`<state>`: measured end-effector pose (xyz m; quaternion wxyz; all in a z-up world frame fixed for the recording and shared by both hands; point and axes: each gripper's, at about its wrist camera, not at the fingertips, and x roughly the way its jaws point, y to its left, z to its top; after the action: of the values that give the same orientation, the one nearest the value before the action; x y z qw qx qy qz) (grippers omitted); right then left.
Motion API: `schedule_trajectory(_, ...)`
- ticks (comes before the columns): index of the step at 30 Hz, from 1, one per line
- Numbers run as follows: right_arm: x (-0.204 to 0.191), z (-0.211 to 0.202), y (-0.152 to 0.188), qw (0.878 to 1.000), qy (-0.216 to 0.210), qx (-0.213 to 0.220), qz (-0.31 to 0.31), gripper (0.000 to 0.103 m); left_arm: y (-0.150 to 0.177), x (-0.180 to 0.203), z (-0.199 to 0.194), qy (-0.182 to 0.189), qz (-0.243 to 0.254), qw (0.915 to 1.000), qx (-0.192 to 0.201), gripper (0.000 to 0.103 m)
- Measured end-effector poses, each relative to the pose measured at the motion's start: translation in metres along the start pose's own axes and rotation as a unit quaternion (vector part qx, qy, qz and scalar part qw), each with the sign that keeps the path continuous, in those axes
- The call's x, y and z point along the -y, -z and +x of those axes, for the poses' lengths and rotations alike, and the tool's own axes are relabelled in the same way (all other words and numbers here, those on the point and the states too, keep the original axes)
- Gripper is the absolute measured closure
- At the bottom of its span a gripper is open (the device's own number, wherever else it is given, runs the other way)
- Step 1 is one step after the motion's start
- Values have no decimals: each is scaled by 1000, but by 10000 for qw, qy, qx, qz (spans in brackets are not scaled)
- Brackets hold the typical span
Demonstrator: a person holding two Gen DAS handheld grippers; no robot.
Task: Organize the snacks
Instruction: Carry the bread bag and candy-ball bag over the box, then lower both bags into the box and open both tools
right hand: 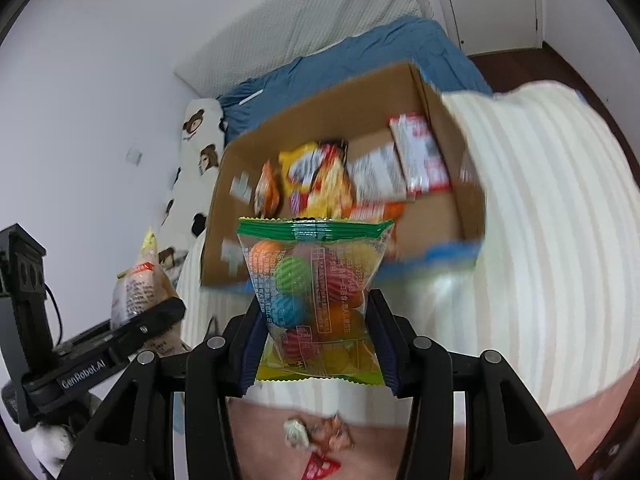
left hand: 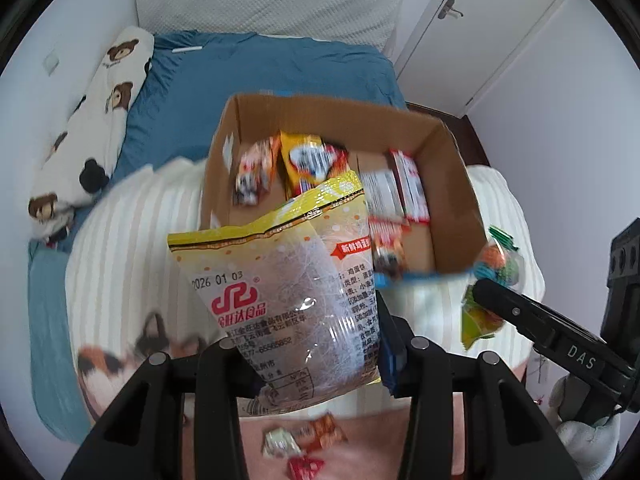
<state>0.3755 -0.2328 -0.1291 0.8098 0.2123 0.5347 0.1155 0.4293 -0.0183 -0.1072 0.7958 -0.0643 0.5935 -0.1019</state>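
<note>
Left gripper (left hand: 308, 364): clamped on yellow snack bag (left hand: 280, 292), long axis upright. Right gripper (right hand: 316, 344): pinching bag of coloured balls (right hand: 314, 292). Small wrapped snacks (left hand: 304, 440) loose below. Cardboard box (left hand: 452, 184) directly ahead of both, apparently part-filled; neither hand clearly nearer.
</note>
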Motion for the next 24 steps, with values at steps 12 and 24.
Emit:
schedule_trajectory(12,26,78,-84,9963,741,-429,92,52,-84,-20,90,-646,105,9956,-671,63)
schedule_trajectory(24,49,120,-83,9873,1247,-973,157,48,-76,-39,163,-343,-177,9767,-2109,61)
